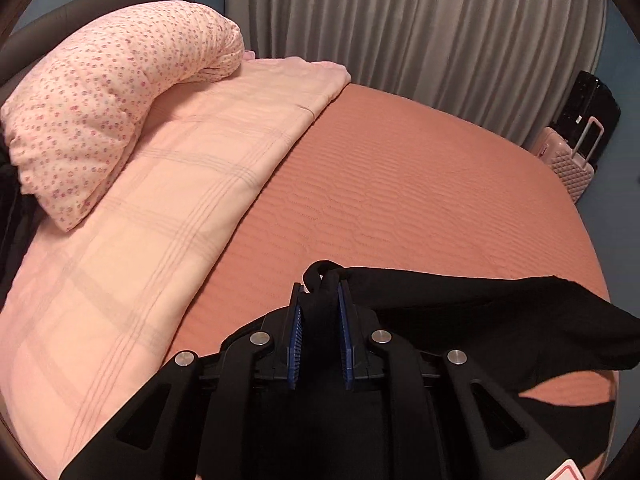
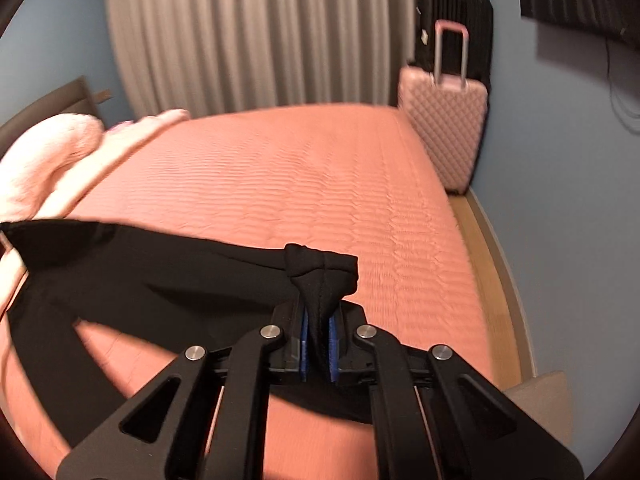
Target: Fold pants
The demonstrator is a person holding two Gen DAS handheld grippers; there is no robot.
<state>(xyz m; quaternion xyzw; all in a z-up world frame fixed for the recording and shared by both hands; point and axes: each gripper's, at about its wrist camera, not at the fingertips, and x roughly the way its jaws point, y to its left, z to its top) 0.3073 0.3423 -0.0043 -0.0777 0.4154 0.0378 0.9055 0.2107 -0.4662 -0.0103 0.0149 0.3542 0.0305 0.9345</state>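
Observation:
The black pants [image 1: 500,312] hang stretched between my two grippers above the salmon bedspread [image 1: 400,184]. My left gripper [image 1: 320,292] is shut on a bunched corner of the pants, with cloth sticking out past the blue pads. My right gripper [image 2: 318,312] is shut on the other bunched end of the pants [image 2: 160,264]. In the right wrist view the cloth runs off to the left and one leg drops down to the bed. The right wrist view is blurred by motion.
A pale pink checked blanket [image 1: 132,240] and a floral pillow [image 1: 104,108] lie at the head of the bed. Grey curtains [image 1: 420,20] hang behind. A pink suitcase [image 2: 444,120] and a black one [image 2: 456,24] stand by the blue wall. A wooden floor strip [image 2: 496,264] runs beside the bed [image 2: 280,184].

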